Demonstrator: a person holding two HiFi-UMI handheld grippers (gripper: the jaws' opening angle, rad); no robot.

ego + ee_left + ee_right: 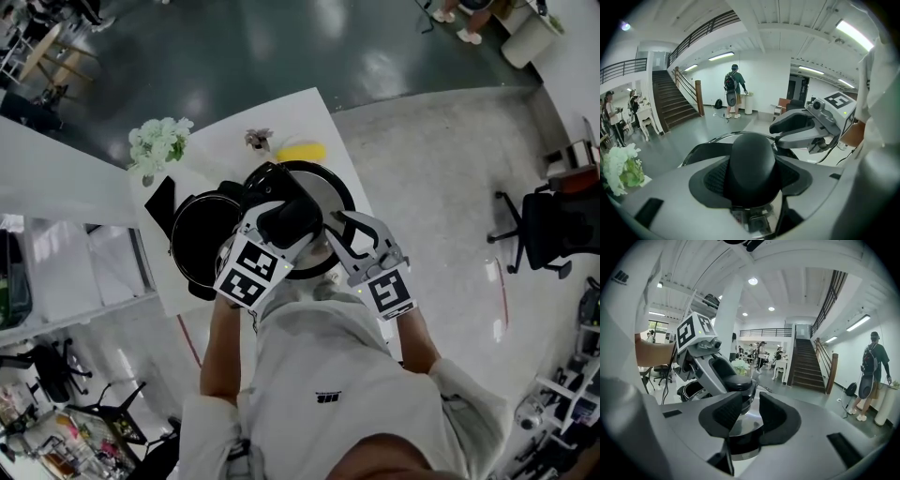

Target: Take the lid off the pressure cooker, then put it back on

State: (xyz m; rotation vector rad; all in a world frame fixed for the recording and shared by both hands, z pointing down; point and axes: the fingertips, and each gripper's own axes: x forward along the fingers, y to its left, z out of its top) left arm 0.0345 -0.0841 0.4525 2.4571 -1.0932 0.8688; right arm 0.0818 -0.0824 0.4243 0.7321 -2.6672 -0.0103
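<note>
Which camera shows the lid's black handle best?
The left gripper view: the handle sits close up in the middle of the picture. The head view shows it from above, partly covered; the right gripper view catches only its end.

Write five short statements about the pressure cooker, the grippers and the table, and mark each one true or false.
1. The lid is off the pot. True.
2. The left gripper holds the lid by its rim. False: its jaws are closed on the lid's black handle.
3. White flowers stand on the table. True.
4. The right gripper is well clear of the lid. False: it is at the lid's edge, across from the left gripper.
5. The yellow item lies inside the pot. False: it lies on the table beyond the lid, and the pot looks empty.
</note>
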